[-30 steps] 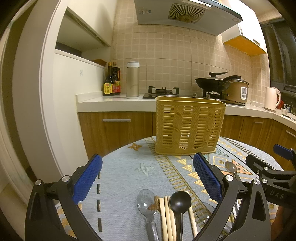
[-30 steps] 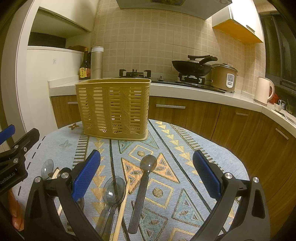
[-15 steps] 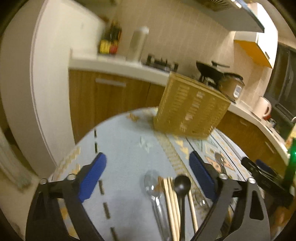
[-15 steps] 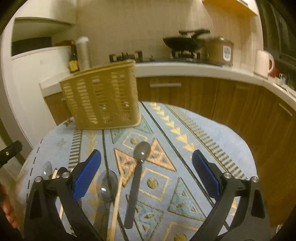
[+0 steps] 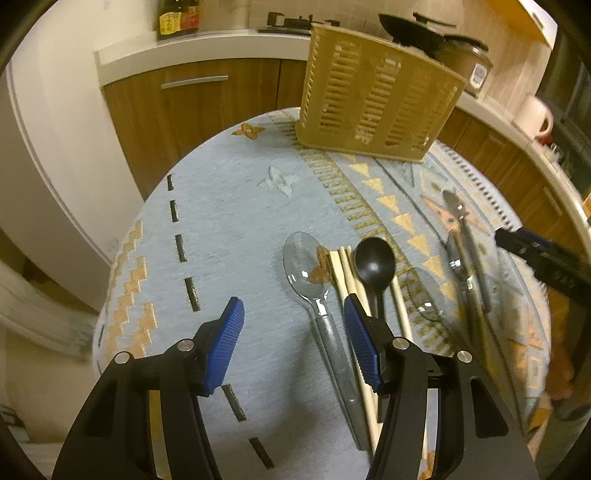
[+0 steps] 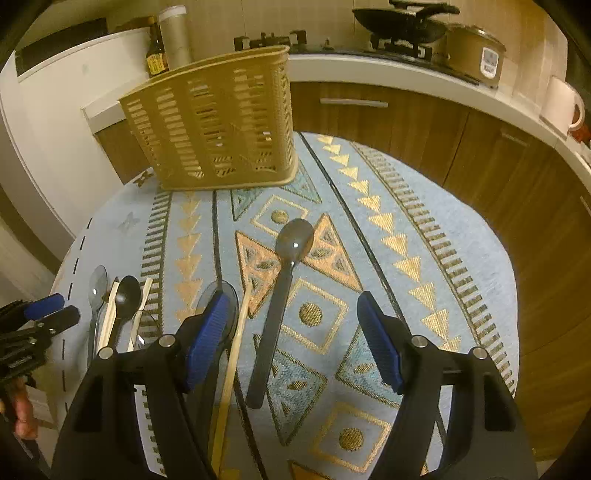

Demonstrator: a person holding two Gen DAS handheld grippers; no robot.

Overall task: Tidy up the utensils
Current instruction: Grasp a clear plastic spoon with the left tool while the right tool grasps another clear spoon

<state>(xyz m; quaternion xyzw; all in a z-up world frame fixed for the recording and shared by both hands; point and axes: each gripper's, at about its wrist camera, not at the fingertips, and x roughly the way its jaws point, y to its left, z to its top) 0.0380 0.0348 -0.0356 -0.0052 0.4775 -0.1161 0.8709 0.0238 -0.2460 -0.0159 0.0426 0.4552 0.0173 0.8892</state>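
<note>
A tan slotted utensil basket [image 5: 376, 99] [image 6: 218, 122] stands at the far side of the round table. In the left wrist view a clear spoon [image 5: 306, 266], wooden chopsticks [image 5: 349, 284] and a black spoon [image 5: 375, 264] lie side by side. My left gripper [image 5: 293, 332] hovers over them with its jaws closing; the clear spoon's handle lies between the pads, untouched. My right gripper [image 6: 291, 332] is also closing, above the handle of a grey spoon [image 6: 295, 236], without pressing on it. A single chopstick [image 6: 236, 350] and another clear spoon [image 6: 218, 295] lie by its left pad.
The table wears a blue cloth [image 6: 406, 221] with gold patterns. Behind it run wooden cabinets [image 6: 369, 118] and a counter with bottles [image 5: 177, 18], a wok [image 6: 399, 18], a rice cooker [image 6: 476, 55] and a kettle [image 6: 561, 103]. A white cabinet side [image 5: 48, 129] stands at left.
Both grippers have tilted downward toward the table, so the utensils fill more of each view. Both pairs of jaws have narrowed. The utensils and basket have not moved.
</note>
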